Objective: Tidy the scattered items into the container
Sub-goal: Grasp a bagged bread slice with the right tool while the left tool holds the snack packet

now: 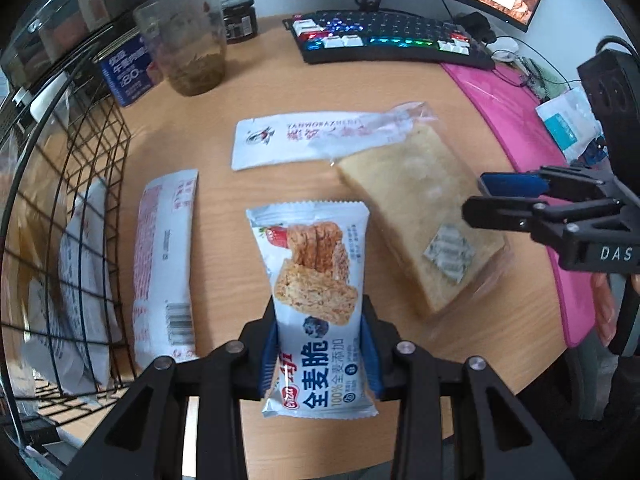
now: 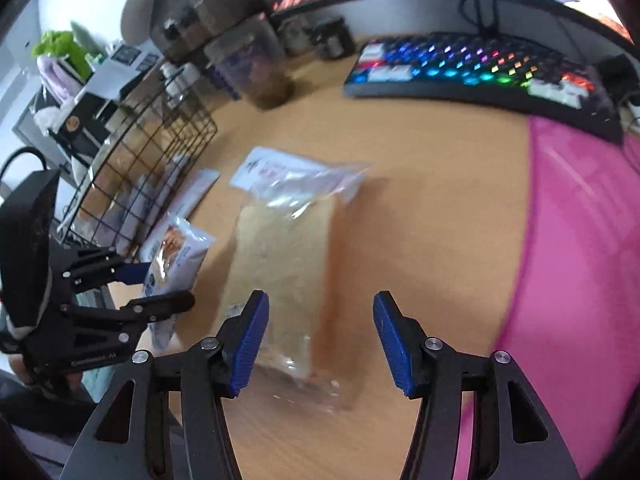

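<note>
My left gripper [image 1: 318, 356] is shut on a white cereal-bar packet [image 1: 316, 296], held just above the wooden desk; the packet also shows in the right wrist view [image 2: 176, 264]. My right gripper [image 2: 320, 340] is open and empty, hovering over the near end of a clear-wrapped bread slice [image 2: 280, 272], which also shows in the left wrist view [image 1: 420, 220]. A white sachet with red print [image 1: 166, 264] and a flat white packet [image 1: 296, 140] lie on the desk. The black wire basket [image 1: 92, 184] stands at the left with packets inside.
An RGB keyboard [image 1: 384, 36] and monitor sit at the back. A pink mat [image 1: 532, 148] covers the right side. A plastic cup [image 1: 192, 40], a dark jar [image 1: 240, 20] and a blue box [image 1: 126, 72] stand behind the basket.
</note>
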Motion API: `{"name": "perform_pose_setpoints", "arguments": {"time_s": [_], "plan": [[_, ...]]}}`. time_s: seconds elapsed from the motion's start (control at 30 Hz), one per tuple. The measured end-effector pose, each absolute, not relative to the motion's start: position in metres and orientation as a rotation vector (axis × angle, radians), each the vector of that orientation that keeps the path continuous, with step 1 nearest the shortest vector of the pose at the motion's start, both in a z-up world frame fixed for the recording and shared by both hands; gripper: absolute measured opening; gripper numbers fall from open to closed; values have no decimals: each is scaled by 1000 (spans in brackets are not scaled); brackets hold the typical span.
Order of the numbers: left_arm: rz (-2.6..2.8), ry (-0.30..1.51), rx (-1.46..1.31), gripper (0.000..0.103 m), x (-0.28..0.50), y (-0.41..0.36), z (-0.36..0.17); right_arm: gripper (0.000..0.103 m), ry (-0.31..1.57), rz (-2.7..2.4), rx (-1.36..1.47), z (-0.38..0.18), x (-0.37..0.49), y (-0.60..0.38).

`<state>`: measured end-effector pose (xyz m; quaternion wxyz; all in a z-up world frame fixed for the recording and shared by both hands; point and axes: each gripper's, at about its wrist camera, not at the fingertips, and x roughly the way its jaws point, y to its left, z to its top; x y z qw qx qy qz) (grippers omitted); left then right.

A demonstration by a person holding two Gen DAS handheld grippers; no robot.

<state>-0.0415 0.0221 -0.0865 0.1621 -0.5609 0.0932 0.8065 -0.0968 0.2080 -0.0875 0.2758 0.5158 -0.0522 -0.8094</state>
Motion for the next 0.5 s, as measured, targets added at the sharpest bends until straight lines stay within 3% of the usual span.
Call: {"name": "perform_pose_setpoints", "arguments": {"time_s": [0.23,0.33,0.5], "plan": [[2265,263,-1616,40,-41,22,-97,55,-143,-2132,1396,-97,-99,181],[2261,250,-1612,40,-42,22,-97,64,-121,-2133,1377,-97,-99,172],[2255,260,-1599,40,-42,27,-98,66,-81,-2113,1339,-98,-96,158]]}}
